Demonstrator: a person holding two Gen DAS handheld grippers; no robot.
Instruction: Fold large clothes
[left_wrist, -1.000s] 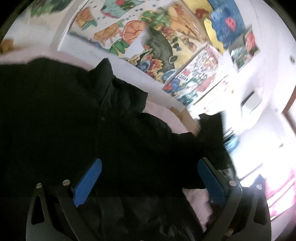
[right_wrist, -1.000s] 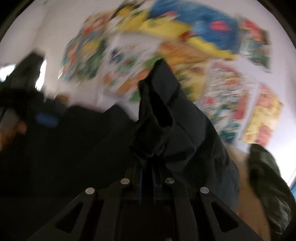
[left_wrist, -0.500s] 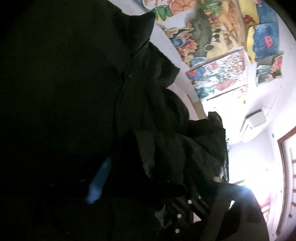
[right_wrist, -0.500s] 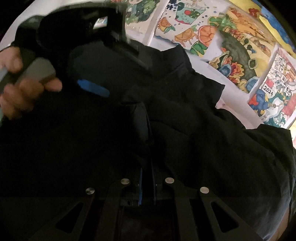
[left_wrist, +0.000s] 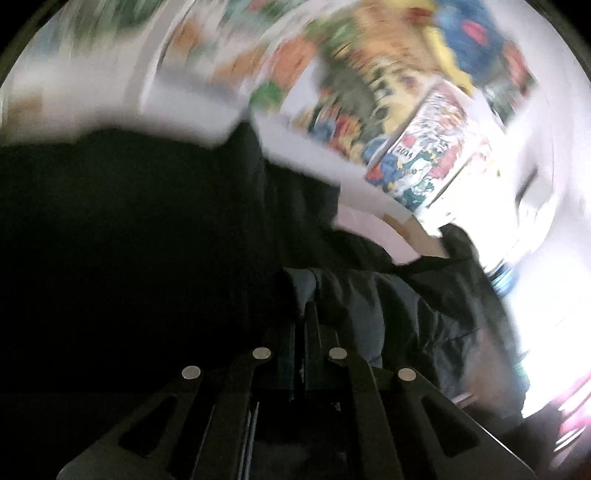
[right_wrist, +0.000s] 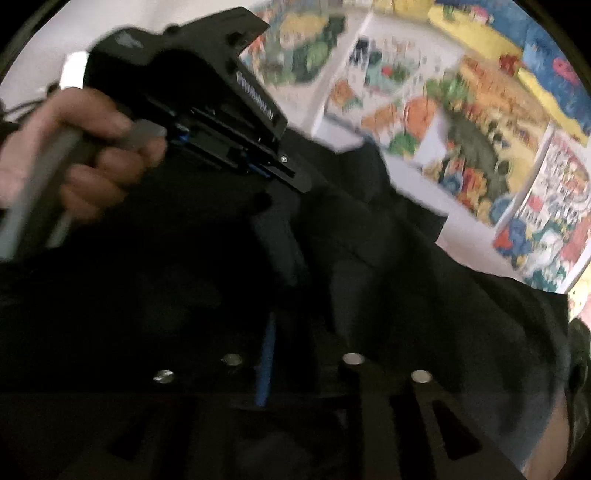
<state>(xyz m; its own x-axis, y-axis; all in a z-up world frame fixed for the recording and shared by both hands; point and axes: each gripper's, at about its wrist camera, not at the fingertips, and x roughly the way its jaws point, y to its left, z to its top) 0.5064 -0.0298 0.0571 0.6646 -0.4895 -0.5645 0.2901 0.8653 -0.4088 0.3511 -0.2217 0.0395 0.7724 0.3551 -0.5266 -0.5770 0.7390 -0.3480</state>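
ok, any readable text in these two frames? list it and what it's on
"2024": on the colourful poster on the wall, left wrist view; blurred, so a likely reading only.
White lettering on the left gripper's body, right wrist view: too smeared to read.
The other wall posters: no legible words.
Nothing readable on the black jacket.

Large black padded jacket (right_wrist: 388, 295) fills most of the frame, rumpled, collar edge toward the upper middle. Right gripper (right_wrist: 291, 332) at the bottom edge: black frame with silver rivets, one blue pad visible, jaws slightly parted amid jacket cloth; whether they pinch it is unclear. Left gripper (right_wrist: 295, 181), black, above the jacket at upper left, held by a bare hand (right_wrist: 74, 155). Colourful painted pictures (right_wrist: 461, 122) cover the white wall behind the jacket. Motion blur throughout.
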